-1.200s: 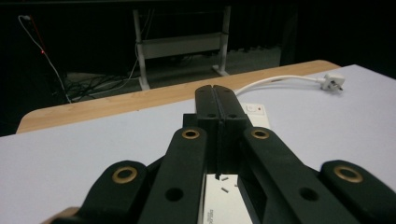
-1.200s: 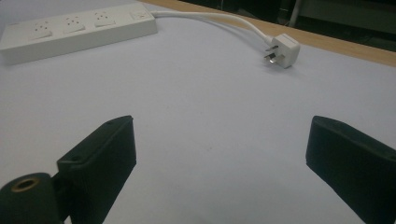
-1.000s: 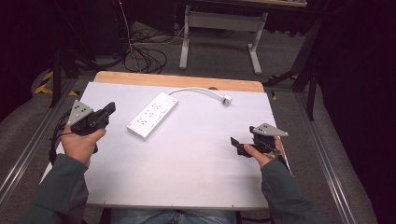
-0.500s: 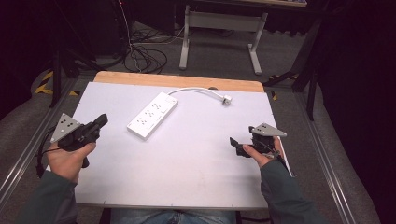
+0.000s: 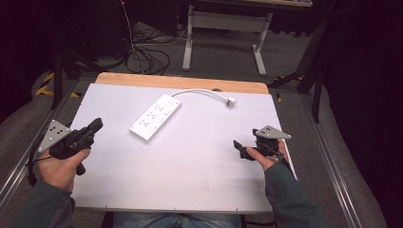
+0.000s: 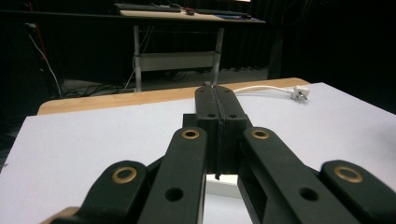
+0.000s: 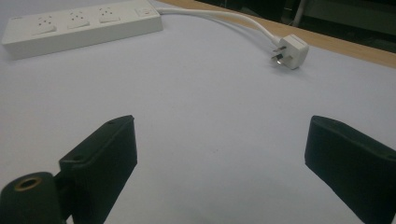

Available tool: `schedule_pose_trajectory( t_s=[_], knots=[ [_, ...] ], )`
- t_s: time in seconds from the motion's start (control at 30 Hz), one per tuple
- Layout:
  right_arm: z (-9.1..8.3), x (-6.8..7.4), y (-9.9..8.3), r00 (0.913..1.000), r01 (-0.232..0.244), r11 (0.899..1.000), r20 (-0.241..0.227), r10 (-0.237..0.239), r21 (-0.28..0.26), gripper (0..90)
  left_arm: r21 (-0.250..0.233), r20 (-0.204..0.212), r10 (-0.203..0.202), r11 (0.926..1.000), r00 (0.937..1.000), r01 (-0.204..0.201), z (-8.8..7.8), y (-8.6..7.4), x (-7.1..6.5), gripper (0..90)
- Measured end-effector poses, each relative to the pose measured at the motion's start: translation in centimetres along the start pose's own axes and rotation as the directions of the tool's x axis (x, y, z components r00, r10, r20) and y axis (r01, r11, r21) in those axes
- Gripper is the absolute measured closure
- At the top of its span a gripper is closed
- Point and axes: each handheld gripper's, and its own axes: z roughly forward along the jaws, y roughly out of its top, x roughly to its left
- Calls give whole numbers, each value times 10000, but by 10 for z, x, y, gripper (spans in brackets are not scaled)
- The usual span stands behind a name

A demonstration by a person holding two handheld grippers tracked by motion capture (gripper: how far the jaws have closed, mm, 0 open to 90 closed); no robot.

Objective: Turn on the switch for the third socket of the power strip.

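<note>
Power strip between both jaws, well apart, untouched

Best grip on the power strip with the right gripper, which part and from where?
Probably across the narrow width of the power strip, mid-body, coming from above. It lies flat and diagonal on the table, a long low bar, so only its long side walls offer parallel faces. Turn the right gripper, whose fingers stand open, to straddle those walls, clear of the cable end.

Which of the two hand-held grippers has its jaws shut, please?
The left hand-held gripper: its black jaws meet flat with nothing between them. The right hand-held gripper stands wide open above the bare white table.
</note>
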Motion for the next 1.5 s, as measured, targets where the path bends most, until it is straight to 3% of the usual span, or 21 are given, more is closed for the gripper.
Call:
schedule_pose_trajectory(
  t_s=[0.53, 0.83, 1.5],
  knots=[
    [-4, -1, -2, 10000, -70, 10000, 66, 70, 3, 99, -166, -185, -57, 9998, 9998, 54, 3, 1, 6, 837],
    [-4, -1, -2, 9999, -87, 10000, 60, 87, -6, 99, -90, -441, -88, 9999, 9990, 84, 4, 0, 5, 652],
    [-4, -1, -3, 9999, -119, 9999, 93, 118, 59, 99, -155, -699, -216, 9997, 9973, 206, -1, -2, 8, 394]
  ],
)
